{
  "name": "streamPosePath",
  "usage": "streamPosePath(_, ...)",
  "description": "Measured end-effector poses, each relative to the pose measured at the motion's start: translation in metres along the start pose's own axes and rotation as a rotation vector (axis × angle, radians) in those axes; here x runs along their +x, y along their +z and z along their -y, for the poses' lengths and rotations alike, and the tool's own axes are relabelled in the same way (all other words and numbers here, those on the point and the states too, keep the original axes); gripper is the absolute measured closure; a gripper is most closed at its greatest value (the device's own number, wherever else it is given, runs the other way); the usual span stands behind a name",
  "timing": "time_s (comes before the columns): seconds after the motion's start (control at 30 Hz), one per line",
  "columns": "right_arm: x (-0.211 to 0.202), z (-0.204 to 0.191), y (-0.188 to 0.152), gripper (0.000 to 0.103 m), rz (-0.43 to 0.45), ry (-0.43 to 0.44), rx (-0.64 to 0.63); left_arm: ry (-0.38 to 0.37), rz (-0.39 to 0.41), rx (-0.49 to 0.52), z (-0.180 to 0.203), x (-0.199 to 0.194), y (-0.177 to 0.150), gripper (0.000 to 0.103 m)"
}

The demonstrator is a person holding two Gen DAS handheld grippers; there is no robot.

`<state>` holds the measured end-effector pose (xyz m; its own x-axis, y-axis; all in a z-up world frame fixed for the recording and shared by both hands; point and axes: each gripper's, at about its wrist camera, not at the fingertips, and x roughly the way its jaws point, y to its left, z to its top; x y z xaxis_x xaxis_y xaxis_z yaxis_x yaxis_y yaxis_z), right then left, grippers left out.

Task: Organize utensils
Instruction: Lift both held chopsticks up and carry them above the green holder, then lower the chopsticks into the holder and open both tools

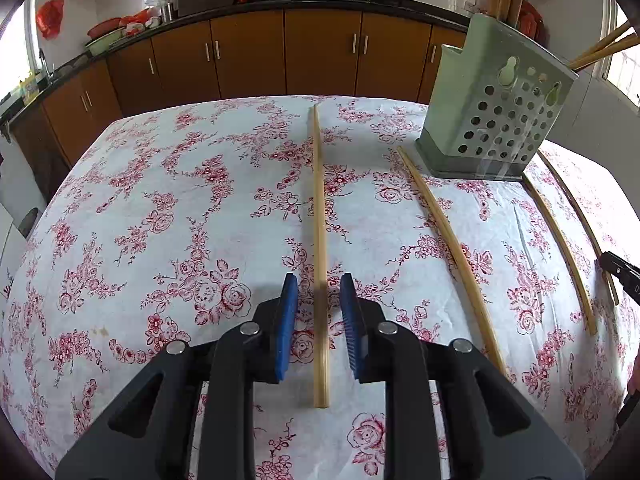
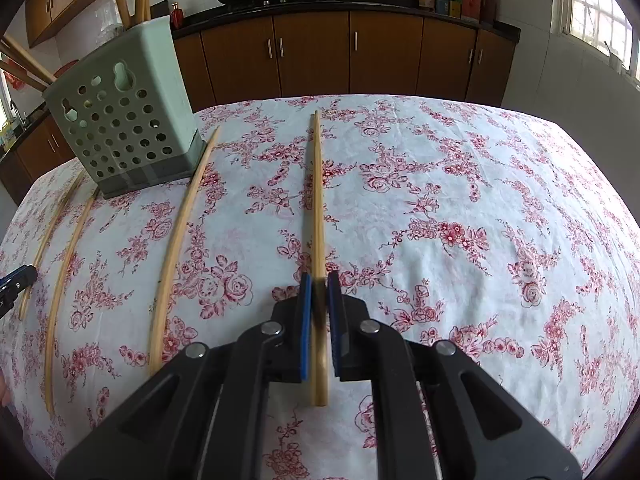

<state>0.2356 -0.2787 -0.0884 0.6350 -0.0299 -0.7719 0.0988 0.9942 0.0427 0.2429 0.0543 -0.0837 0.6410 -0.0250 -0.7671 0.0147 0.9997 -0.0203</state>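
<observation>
Bamboo, pale and slender: one chopstick (image 1: 320, 240) lies lengthwise between our left gripper (image 1: 319, 292)'s blue pads, a gap either side, not clamped. Our right gripper (image 2: 319, 292) pinches another chopstick (image 2: 317, 200); the green perforated holder (image 1: 492, 112) stands ahead-right.

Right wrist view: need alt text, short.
The right gripper is shut on a wooden chopstick lying on a floral tablecloth. To the left lie three more chopsticks and a pale green perforated utensil holder with chopsticks in it; kitchen cabinets run behind.
</observation>
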Motion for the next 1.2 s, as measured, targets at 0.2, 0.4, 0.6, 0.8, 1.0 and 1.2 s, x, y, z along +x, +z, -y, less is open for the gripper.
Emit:
streamPosePath(0.2,-0.006,0.004,-0.002,0.095,-0.001,0.017,0.000,0.001,-0.007,0.011,-0.007,-0.004,-0.005,0.096)
streamPosePath(0.4,-0.045,0.019,0.008,0.095,0.108,0.040,0.032,-0.058,0.063,-0.030,-0.017,-0.040,0.002,0.096)
streamPosePath(0.6,-0.095,0.029,0.029,0.095,0.254,0.049,0.056,-0.108,0.208,-0.049,-0.022,-0.093,0.025,0.096)
streamPosePath(0.8,-0.129,0.031,0.046,0.095,0.365,0.062,0.073,-0.136,0.323,-0.087,-0.024,-0.129,0.046,0.096)
streamPosePath(1.0,-0.138,0.027,0.052,0.095,0.395,0.068,0.062,-0.136,0.357,-0.098,-0.023,-0.138,0.052,0.096)
streamPosePath(1.2,-0.152,0.021,0.060,0.095,0.431,0.092,0.041,-0.148,0.374,-0.069,-0.021,-0.147,0.060,0.096)
